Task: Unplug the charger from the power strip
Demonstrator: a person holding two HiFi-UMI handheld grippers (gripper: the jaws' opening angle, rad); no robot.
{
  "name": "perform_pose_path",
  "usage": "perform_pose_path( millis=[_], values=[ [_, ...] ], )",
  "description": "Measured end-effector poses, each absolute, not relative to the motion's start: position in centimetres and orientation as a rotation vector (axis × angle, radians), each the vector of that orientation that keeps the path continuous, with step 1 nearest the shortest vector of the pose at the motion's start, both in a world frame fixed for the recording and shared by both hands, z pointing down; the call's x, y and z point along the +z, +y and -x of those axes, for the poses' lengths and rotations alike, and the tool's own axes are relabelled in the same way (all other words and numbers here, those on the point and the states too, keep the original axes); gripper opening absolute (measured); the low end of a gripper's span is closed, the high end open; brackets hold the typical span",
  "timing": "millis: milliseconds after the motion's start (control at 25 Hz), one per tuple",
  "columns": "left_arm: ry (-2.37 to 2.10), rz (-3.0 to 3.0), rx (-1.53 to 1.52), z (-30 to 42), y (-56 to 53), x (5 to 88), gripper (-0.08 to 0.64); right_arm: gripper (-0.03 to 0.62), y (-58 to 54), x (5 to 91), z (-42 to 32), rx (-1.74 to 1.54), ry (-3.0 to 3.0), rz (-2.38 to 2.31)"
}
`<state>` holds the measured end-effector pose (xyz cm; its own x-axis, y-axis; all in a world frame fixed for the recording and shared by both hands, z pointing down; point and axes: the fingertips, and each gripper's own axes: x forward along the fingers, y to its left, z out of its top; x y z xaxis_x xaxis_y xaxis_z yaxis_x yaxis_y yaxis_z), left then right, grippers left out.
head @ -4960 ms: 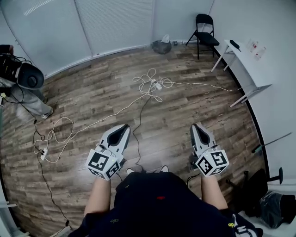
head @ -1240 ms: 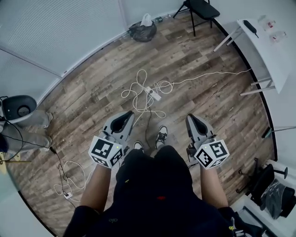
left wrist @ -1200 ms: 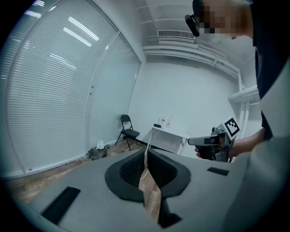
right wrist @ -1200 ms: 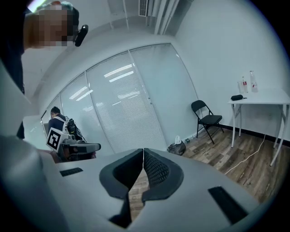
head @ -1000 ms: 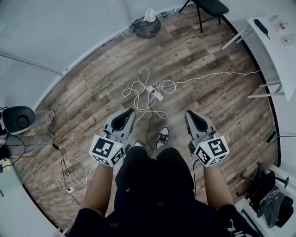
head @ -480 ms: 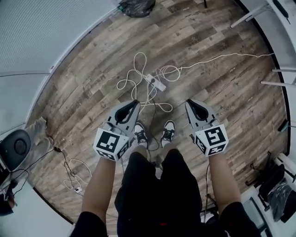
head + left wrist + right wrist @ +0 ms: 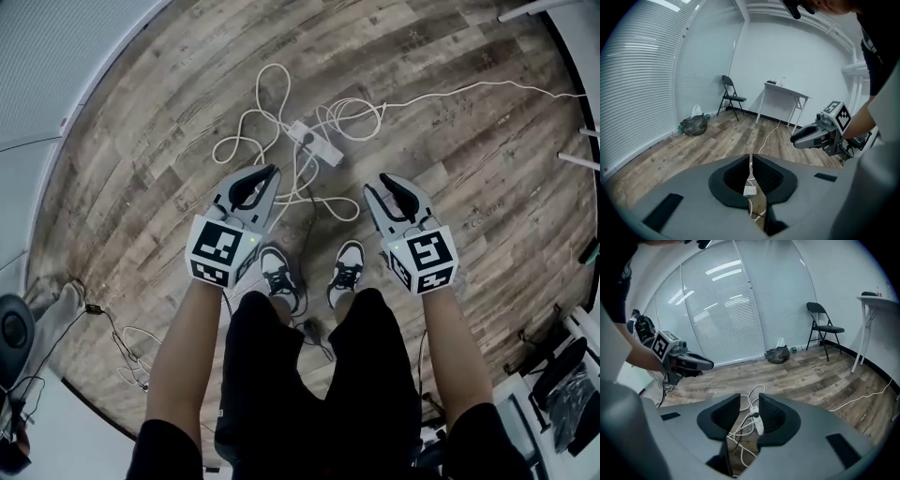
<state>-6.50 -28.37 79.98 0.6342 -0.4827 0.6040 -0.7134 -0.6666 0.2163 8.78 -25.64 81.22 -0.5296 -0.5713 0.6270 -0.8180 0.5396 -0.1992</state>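
Observation:
A white power strip point(image 7: 316, 143) lies on the wood floor among loops of white cable, with a dark plug point(image 7: 755, 415) seated in it. Both grippers hover above the floor on the near side of the strip, apart from it. My left gripper point(image 7: 271, 172) is shut with nothing held; the strip point(image 7: 750, 191) shows through the thin slit between its jaws. My right gripper point(image 7: 385, 182) has its jaws opening, and nothing is between them. In the right gripper view the strip point(image 7: 758, 422) shows beyond the gap of that gripper point(image 7: 749, 401).
The person's shoes point(image 7: 281, 278) stand just behind the grippers. A white cable point(image 7: 469, 92) runs off to the right. A folding chair point(image 7: 731, 96), a white table point(image 7: 785, 89) and a dark bag point(image 7: 693, 126) stand by the far wall. More cable point(image 7: 131, 356) lies at the left.
Both grippers and the head have dropped toward the floor, so the power strip looks larger and closer. The right gripper's jaws have parted; the left gripper's stay together.

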Motion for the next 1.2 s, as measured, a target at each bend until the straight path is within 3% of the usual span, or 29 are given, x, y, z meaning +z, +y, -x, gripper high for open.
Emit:
perform_pose_path(
  millis=[640, 1200],
  values=[
    [-0.659, -2.515, 0.890, 3.0, -31.1, 113.8, 0.023, 0.178, -26.6, 114.0, -5.3, 0.514, -2.274, -0.806],
    [-0.594, -2.500, 0.991, 0.9, -31.9, 122.1, 0.023, 0.166, -27.9, 122.3, -3.7, 0.388, -2.243, -0.746]
  ],
)
